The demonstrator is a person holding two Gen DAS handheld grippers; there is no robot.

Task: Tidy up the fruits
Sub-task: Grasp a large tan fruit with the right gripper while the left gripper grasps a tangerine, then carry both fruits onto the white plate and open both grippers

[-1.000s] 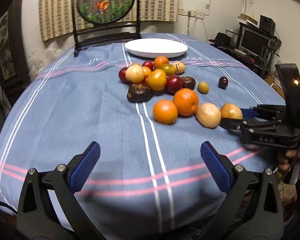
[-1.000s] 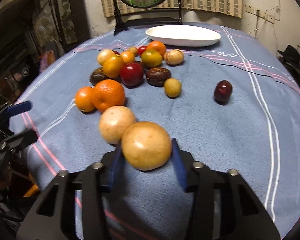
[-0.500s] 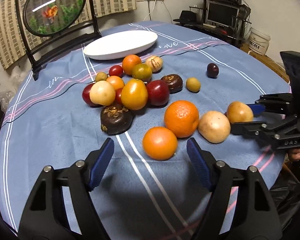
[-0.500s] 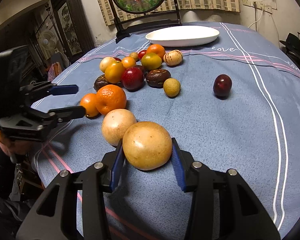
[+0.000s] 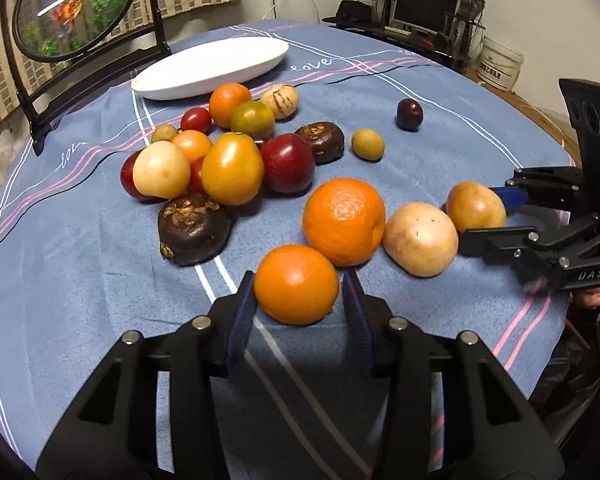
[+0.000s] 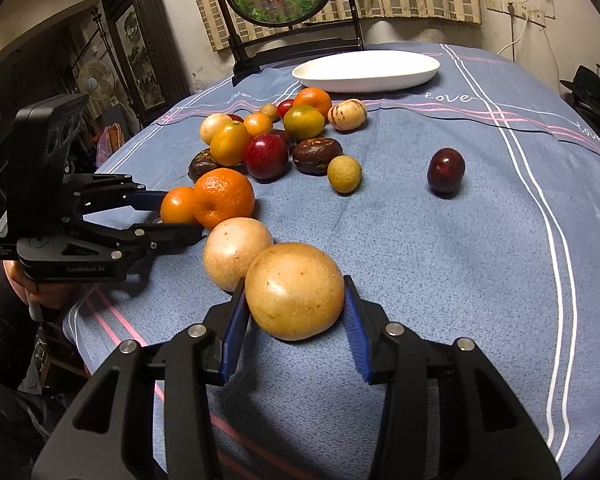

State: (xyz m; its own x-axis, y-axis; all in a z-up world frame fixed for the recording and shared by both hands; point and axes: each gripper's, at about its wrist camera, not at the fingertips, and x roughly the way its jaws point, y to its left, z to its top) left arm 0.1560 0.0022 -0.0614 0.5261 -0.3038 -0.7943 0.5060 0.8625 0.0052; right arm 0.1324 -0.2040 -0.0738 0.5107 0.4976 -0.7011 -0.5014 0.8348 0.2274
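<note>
closing in just now on a small orange point(image 5: 296, 284), left gripper point(image 5: 298, 304) with blue pads at either flank of it, left pad touching, right pad a sliver off or barely touching, cannot tell which; fruit resting on the blue striped cloth point(image 5: 80, 280) of the counter. clenched on a tan round fruit point(image 6: 295, 290), right gripper point(image 6: 296, 320) with both pads pressed to its sides, fruit low over or on the cloth, cannot tell which. just behind the small orange, touching it, a bigger orange point(image 5: 343, 221); beside that, a second tan fruit point(image 5: 420, 239), touching the gripped one in the right wrist view. farther out, a heap: dark brown fruit point(image 5: 194, 229), yellow-orange tomato point(image 5: 232, 169), red plum point(image 5: 288, 163), pale yellow fruit point(image 5: 161, 169), green-orange citrus point(image 5: 253, 119), striped pale fruit point(image 5: 280, 96). apart from the heap, a small yellow-green fruit point(image 5: 367, 144) and a lone dark plum point(image 5: 409, 114). beyond everything, an empty-looking white oval dish point(image 5: 212, 67), then a round fish painting on a black stand point(image 5: 76, 4).
</note>
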